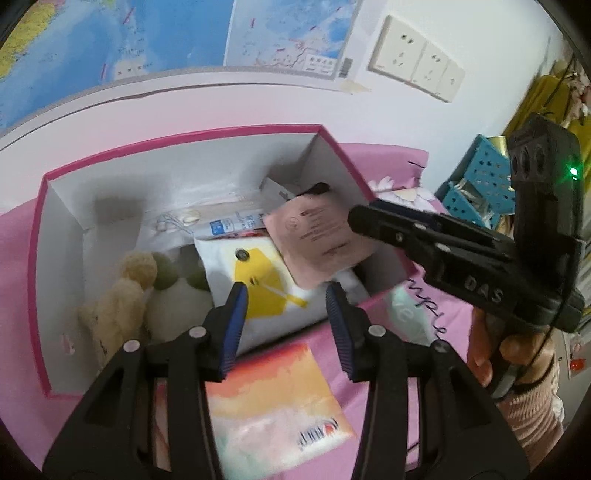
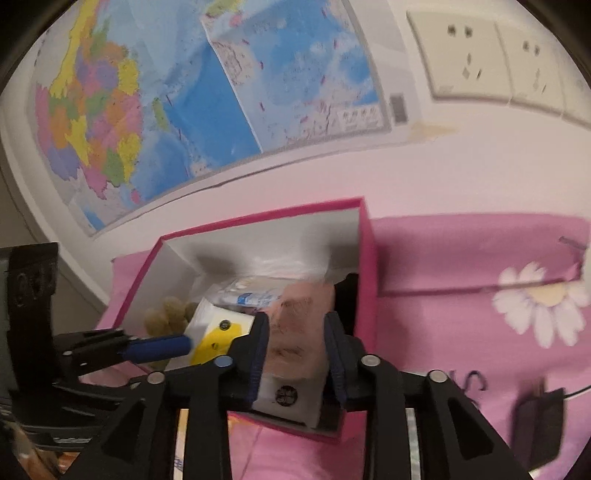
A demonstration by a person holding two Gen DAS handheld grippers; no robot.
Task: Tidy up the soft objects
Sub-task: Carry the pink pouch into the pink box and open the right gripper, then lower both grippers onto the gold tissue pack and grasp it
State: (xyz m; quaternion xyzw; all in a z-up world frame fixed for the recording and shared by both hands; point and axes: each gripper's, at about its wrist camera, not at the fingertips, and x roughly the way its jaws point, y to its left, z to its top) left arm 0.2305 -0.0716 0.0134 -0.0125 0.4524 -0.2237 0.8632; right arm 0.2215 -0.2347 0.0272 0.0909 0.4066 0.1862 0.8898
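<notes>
A pink box (image 1: 38, 236) with white inner walls lies open on the pink cloth. Inside are a beige plush toy (image 1: 114, 306), a white pack with a yellow umbrella print (image 1: 258, 284), and a pink tissue pack (image 1: 317, 236) leaning at the right wall. My left gripper (image 1: 288, 325) is open and empty at the box's near edge, above an orange-and-white tissue pack (image 1: 273, 402) on the cloth. My right gripper (image 2: 295, 354) is open over the box's right end, the pink tissue pack (image 2: 295, 325) loose between its jaws. The right gripper also shows in the left wrist view (image 1: 373, 218).
A map (image 1: 110, 33) and wall sockets (image 1: 417, 59) are on the wall behind the box. A blue perforated basket (image 1: 476, 181) stands at the right. A small dark object (image 2: 539, 421) with a cable lies on the flowered pink cloth (image 2: 480, 332).
</notes>
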